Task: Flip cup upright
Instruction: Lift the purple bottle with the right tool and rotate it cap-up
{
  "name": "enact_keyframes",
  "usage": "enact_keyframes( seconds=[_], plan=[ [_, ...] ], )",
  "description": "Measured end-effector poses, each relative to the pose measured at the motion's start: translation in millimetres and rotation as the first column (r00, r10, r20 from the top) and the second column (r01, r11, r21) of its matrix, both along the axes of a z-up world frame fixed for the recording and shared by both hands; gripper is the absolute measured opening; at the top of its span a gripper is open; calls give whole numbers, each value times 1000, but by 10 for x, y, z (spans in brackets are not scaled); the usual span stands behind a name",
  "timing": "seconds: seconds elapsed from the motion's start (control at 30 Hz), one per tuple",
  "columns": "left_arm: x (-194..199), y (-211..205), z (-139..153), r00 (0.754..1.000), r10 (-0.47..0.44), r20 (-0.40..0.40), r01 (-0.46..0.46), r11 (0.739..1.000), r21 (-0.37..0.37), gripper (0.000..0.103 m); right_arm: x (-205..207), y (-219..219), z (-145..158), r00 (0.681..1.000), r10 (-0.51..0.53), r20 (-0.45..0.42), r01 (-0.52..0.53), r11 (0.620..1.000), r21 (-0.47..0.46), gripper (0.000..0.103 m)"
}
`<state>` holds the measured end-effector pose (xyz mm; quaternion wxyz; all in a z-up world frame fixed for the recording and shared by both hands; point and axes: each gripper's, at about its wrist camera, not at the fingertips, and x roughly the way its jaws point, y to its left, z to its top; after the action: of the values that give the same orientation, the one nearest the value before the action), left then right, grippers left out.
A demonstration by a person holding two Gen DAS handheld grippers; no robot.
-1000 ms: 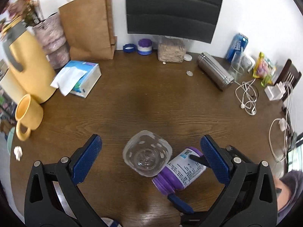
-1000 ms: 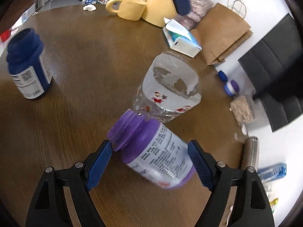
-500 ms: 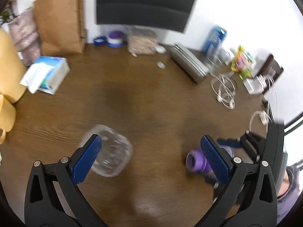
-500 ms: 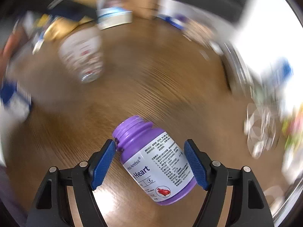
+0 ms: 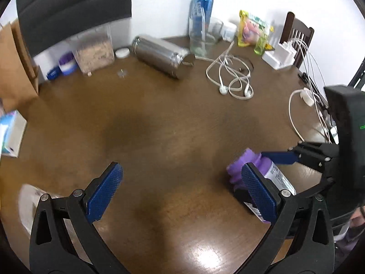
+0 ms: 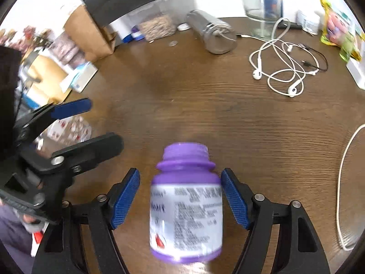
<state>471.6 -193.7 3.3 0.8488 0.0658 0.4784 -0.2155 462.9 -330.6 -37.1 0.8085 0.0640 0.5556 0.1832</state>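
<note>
The clear plastic cup (image 5: 27,203) with red prints is a blur at the lower left, outside my left gripper's left finger; its pose cannot be told. My left gripper (image 5: 181,173) is open over bare wood with nothing between its pads. From the right wrist view the cup (image 6: 68,127) shows behind the left gripper (image 6: 105,123). My right gripper (image 6: 180,173) holds a purple pill bottle (image 6: 186,205) lengthwise, capless neck pointing forward. The left wrist view has the right gripper (image 5: 248,175) and that bottle (image 5: 237,166) at the lower right, far from the cup.
A steel flask (image 5: 164,57) lies on its side at the back of the brown table (image 5: 171,118). White earphones (image 5: 230,80), a glass (image 5: 205,36), a snack bag and charger cables (image 5: 303,91) crowd the right. A tissue box (image 5: 9,134) and paper bag (image 5: 13,64) sit left.
The right gripper has carried the purple bottle away from the cup, to the right. The left gripper has swung right, so the cup slid from between its fingers to outside the left one.
</note>
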Motion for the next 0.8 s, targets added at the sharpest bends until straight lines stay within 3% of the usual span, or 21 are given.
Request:
enact_keyframes(
  seconds=[0.1, 0.17, 0.2, 0.27, 0.33, 0.4, 0.43, 0.53, 0.63, 0.8],
  plan=[
    [-110, 34, 9, 999, 41, 25, -42, 999, 10, 103, -64, 236, -132, 997, 71, -4, -71, 991, -114, 78],
    [-245, -12, 51, 998, 49, 48, -50, 998, 35, 103, -67, 304, -161, 998, 64, 28, -60, 991, -123, 77],
    [-331, -34, 89, 998, 26, 57, -27, 999, 28, 103, -60, 281, -160, 999, 45, 25, -43, 996, -80, 70],
    [-449, -56, 142, 997, 11, 80, -13, 1000, 26, 103, -22, 203, -147, 999, -4, 31, 3, 999, 37, 69],
    [-562, 36, 208, 990, 78, 114, -79, 997, 11, 103, 5, 155, -164, 997, -54, 51, 48, 993, 110, 69],
    [-638, 90, 230, 993, 76, 90, -73, 997, -36, 103, 6, 102, -208, 995, -90, 45, 78, 973, 216, 69],
    [-688, 120, 217, 994, 64, 89, -58, 996, -66, 103, -23, 113, -226, 993, -109, 51, 94, 966, 242, 69],
    [-790, 297, 150, 982, 141, 125, -123, 982, -146, 103, -17, 133, -281, 989, -134, 66, 108, 947, 301, 69],
    [-798, 499, 79, 983, 165, 79, -140, 955, -262, 103, -25, 79, -299, 985, -158, 67, 128, 936, 327, 69],
    [-815, 552, 89, 989, 124, 76, -99, 956, -277, 103, 5, 28, -301, 976, -212, 42, 174, 888, 426, 71]
  ],
)
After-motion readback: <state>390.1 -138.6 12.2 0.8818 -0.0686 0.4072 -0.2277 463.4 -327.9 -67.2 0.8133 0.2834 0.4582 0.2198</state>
